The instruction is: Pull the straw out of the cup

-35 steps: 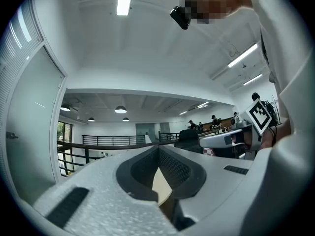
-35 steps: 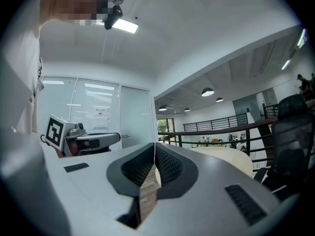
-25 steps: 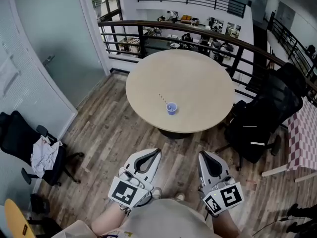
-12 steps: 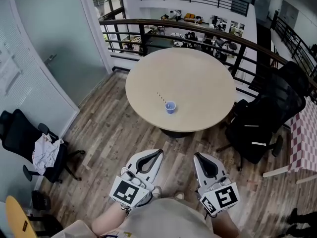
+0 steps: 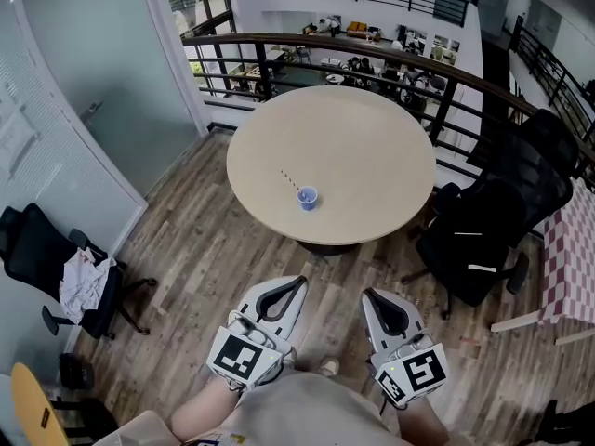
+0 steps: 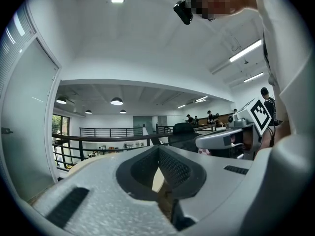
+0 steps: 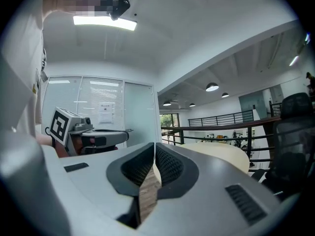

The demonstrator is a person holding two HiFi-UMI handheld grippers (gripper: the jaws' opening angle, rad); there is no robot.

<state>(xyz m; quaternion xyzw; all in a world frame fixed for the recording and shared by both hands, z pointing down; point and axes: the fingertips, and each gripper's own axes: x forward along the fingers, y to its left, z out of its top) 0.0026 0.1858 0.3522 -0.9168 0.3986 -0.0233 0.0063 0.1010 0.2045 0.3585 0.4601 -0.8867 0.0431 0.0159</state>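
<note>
A small blue cup (image 5: 307, 198) stands on the round beige table (image 5: 372, 156), near its front left part. A striped straw (image 5: 289, 180) sticks out of it, leaning up and to the left. My left gripper (image 5: 282, 289) and right gripper (image 5: 376, 298) are held side by side close to my body, over the wooden floor and well short of the table. Both are shut with nothing between the jaws. In the left gripper view the left gripper (image 6: 158, 149) points level at the table (image 6: 93, 160). The right gripper (image 7: 154, 150) does the same toward the table (image 7: 224, 154).
Black office chairs (image 5: 488, 221) stand at the table's right. Another chair with a white cloth (image 5: 79, 286) is at the left by a glass wall. A dark railing (image 5: 372, 59) curves behind the table. A checkered cloth (image 5: 569, 249) is at the far right.
The table and cup have slid a little left in the head view. The right gripper has drawn slightly nearer the left one. Both stay shut.
</note>
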